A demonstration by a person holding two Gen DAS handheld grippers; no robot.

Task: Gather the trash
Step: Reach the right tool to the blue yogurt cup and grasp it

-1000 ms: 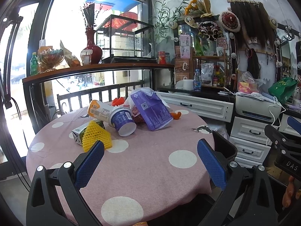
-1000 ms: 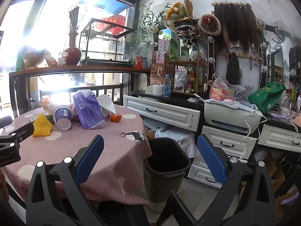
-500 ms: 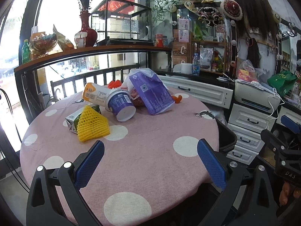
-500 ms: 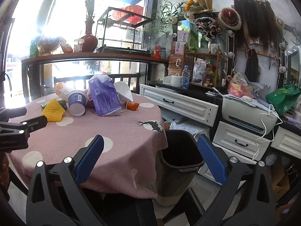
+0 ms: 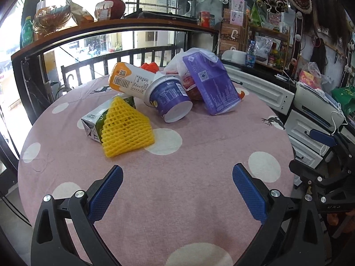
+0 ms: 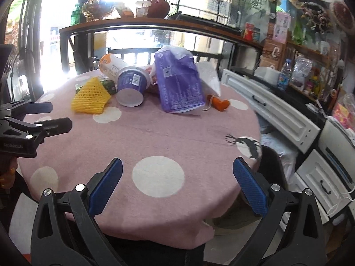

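Observation:
Trash lies in a pile on the far half of a round pink table (image 5: 177, 190): a yellow foam net (image 5: 126, 130) over a green drink carton (image 5: 95, 122), a purple tub (image 5: 170, 102) on its side, an orange-topped cup (image 5: 128, 81), a purple packet (image 5: 210, 88) and a white plastic bag (image 6: 208, 77). An orange scrap (image 6: 218, 104) lies to the right. My left gripper (image 5: 177, 190) is open and empty over the near table. My right gripper (image 6: 177, 186) is open and empty, at the table's near right.
A dark trash bin (image 6: 273, 166) stands on the floor by the table's right edge, mostly hidden by the tablecloth. White drawer units (image 6: 288, 119) line the right. A railing and a wooden shelf (image 5: 111, 26) with a vase run behind the table.
Both grippers have moved forward and tilted down over the table; the trash pile looks nearer. The right view has swung left, off the bin. Both stay open.

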